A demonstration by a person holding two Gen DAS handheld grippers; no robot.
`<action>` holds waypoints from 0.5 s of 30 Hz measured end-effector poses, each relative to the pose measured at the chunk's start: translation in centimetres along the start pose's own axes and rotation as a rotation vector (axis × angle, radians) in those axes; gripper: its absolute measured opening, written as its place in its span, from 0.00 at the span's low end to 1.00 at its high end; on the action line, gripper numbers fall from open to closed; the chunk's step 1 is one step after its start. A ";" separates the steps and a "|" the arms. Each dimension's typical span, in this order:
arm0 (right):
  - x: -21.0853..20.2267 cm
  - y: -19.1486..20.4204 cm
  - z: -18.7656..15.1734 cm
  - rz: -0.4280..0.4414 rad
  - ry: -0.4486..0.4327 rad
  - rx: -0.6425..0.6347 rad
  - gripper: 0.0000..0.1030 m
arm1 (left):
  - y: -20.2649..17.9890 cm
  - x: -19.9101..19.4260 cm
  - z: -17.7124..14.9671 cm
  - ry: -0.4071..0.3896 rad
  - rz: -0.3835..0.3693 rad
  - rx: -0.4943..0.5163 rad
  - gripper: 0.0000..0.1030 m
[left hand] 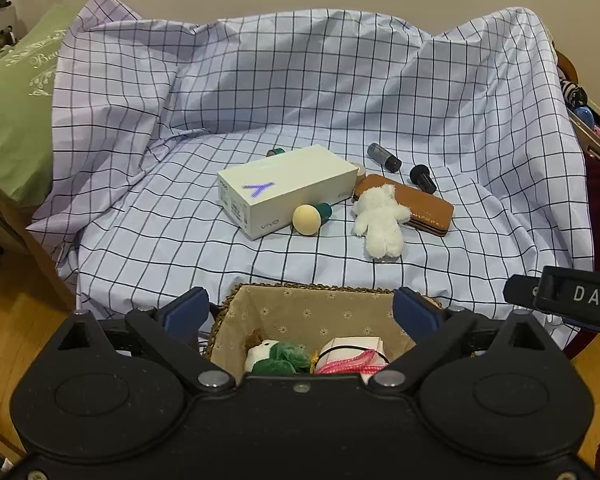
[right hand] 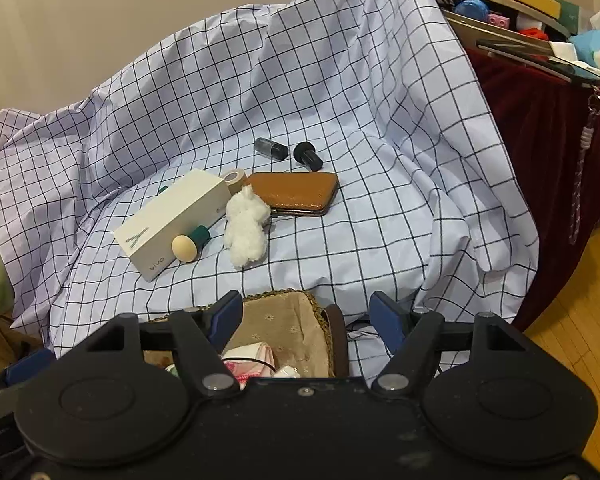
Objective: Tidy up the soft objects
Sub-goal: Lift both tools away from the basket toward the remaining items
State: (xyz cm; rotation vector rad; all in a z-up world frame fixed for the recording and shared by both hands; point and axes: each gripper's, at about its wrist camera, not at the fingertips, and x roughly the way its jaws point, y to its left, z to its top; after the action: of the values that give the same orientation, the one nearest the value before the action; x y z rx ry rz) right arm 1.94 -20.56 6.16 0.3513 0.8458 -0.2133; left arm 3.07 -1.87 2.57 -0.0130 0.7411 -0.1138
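Note:
A woven basket [left hand: 260,308] with a beige flowered lining stands at the near edge of the checked cloth. Inside lie a white-and-green plush [left hand: 274,358] and a white soft piece with pink ribbon [left hand: 350,356]. My left gripper [left hand: 300,312] hangs open over the basket, nothing between its blue pads. A white teddy bear [left hand: 380,220] lies farther back, against a brown leather case [left hand: 424,204]. In the right wrist view my right gripper [right hand: 306,320] stands open over the basket's right rim [right hand: 320,312], empty. The bear [right hand: 246,226] lies beyond it.
On the cloth sit a white phone box [left hand: 288,190], a beige-headed sponge with green handle [left hand: 312,218], two dark small bottles [left hand: 384,157] and a tape roll [right hand: 233,179]. A green pillow [left hand: 16,120] lies left. A cluttered shelf over red cloth [right hand: 540,28] stands right.

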 end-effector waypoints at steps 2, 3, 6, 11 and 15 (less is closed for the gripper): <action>0.2 0.5 0.4 0.006 -0.004 -0.007 0.68 | 0.1 0.3 0.3 0.000 -0.003 0.006 0.92; 0.4 0.8 0.6 0.011 -0.007 -0.012 0.69 | 0.1 0.4 0.5 -0.003 -0.004 0.006 0.92; 0.9 1.5 1.3 0.018 -0.016 -0.018 0.70 | 0.7 0.8 1.2 -0.018 -0.002 -0.008 0.92; 2.3 2.0 2.3 0.014 -0.021 -0.034 0.72 | 1.8 1.7 2.5 -0.040 0.017 -0.019 0.93; 3.8 2.0 3.1 0.013 -0.023 -0.042 0.73 | 2.2 3.0 3.3 -0.038 0.035 -0.003 0.93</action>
State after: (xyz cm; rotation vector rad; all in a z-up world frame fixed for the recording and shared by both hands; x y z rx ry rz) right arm 7.21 -20.07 5.64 0.3148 0.8243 -0.1870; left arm 7.72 -0.06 2.87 -0.0048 0.7030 -0.0788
